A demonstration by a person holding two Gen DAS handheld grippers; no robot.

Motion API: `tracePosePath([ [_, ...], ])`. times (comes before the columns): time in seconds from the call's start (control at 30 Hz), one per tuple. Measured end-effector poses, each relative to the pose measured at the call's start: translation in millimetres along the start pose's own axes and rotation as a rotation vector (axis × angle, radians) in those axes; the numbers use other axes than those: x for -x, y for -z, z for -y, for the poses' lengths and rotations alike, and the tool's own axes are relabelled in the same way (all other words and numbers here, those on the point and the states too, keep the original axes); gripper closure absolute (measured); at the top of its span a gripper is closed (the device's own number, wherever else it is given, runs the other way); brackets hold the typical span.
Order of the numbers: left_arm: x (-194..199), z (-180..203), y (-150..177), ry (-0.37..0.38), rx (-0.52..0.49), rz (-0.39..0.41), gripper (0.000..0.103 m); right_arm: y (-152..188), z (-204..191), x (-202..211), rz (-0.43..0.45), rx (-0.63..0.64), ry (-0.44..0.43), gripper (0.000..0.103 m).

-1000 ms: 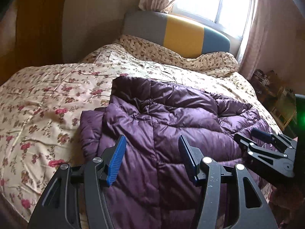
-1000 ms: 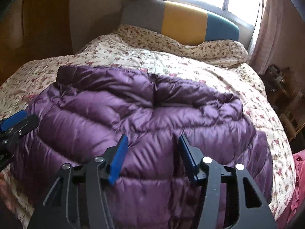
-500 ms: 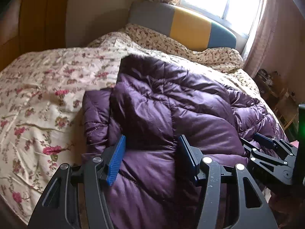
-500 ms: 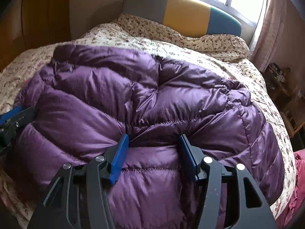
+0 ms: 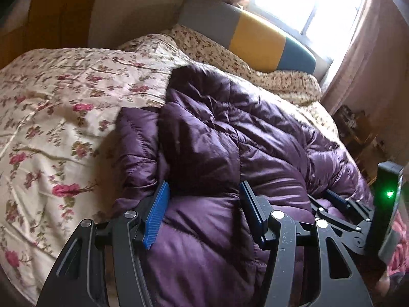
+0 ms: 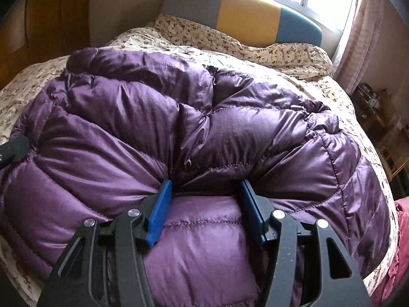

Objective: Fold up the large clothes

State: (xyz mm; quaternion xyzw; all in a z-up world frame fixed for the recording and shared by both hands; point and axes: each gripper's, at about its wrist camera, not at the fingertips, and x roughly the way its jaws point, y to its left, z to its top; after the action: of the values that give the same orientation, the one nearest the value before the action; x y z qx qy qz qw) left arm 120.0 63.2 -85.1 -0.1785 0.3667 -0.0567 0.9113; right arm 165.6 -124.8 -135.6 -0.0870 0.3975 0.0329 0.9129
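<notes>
A purple quilted down jacket [image 5: 230, 138] lies spread on the floral bedspread [image 5: 64, 107]; in the right wrist view it [image 6: 204, 133] fills most of the frame. My left gripper [image 5: 204, 204] is open, its blue pads pressed into the jacket's near left part, with a padded fold bulging between them. My right gripper [image 6: 205, 202] is open too, its pads sunk into the jacket's near edge around a padded section. The right gripper also shows at the right of the left wrist view [image 5: 340, 204]. A tip of the left gripper shows at the left edge of the right wrist view [image 6: 12, 149].
The bed has a grey, yellow and teal headboard [image 6: 242, 18] under a bright window [image 5: 306, 7]. A pink curtain [image 6: 358, 51] hangs at the right. Cluttered shelves [image 6: 378, 107] stand beside the bed. A wooden wardrobe [image 5: 38, 20] is at the left. Pink cloth [image 6: 398, 255] lies at the bed's near right corner.
Both grippers have moved down and forward onto the jacket. Their pads now press into the padding at its near edge. The jaws are as wide apart as before.
</notes>
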Motion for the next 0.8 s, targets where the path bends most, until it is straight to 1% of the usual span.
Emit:
tracePosePath([
  [0.13, 18.9, -18.6, -2.3, -0.017, 0.059, 0.032, 0.046, -3.3, 15.9, 16.1, 0.001, -0.053, -0.075, 0.048],
  [0.27, 31.7, -41.5, -4.5, -0.039, 0.11, 0.052, 0.046, -4.8, 30.0, 36.0, 0.022, -0.083, -0.112, 0.051],
  [0.3, 33.7, -46.8, -4.7, -0.04, 0.122, 0.052, 0.046, -4.3, 33.4, 40.4, 0.027, -0.086, -0.112, 0.056],
  [0.33, 35.6, -52.6, -4.4, -0.042, 0.138, 0.05, 0.046, -3.9, 36.4, 44.3, 0.03, -0.085, -0.11, 0.065],
  [0.37, 37.4, -58.7, -3.8, -0.042, 0.155, 0.048, 0.046, -3.9, 38.9, 46.2, 0.029, -0.086, -0.111, 0.07],
  [0.4, 38.3, -64.1, -3.3, -0.039, 0.167, 0.046, 0.042, -3.6, 42.2, 47.9, 0.027, -0.089, -0.111, 0.071],
  [0.43, 40.1, -70.3, -2.3, -0.031, 0.186, 0.044, 0.038, -2.9, 44.2, 49.2, 0.026, -0.089, -0.107, 0.076],
  [0.47, 41.5, -75.6, -1.6, -0.022, 0.206, 0.042, 0.037, -2.7, 44.9, 49.8, 0.026, -0.085, -0.101, 0.078],
  [0.57, 45.0, -89.1, 1.9, 0.015, 0.253, 0.034, 0.037, -1.9, 46.8, 46.9, 0.012, -0.073, -0.073, 0.078],
  [0.6, 44.9, -93.4, 2.5, 0.034, 0.275, 0.029, 0.037, -0.5, 46.5, 44.3, 0.002, -0.069, -0.076, 0.078],
  [0.67, 42.7, -104.9, 3.7, 0.086, 0.343, 0.01, 0.034, 3.6, 44.9, 40.1, -0.01, -0.054, -0.069, 0.078],
  [0.8, 41.1, -114.2, 4.7, 0.15, 0.404, 0.01, 0.031, 9.2, 40.8, 34.7, -0.027, -0.04, -0.07, 0.078],
])
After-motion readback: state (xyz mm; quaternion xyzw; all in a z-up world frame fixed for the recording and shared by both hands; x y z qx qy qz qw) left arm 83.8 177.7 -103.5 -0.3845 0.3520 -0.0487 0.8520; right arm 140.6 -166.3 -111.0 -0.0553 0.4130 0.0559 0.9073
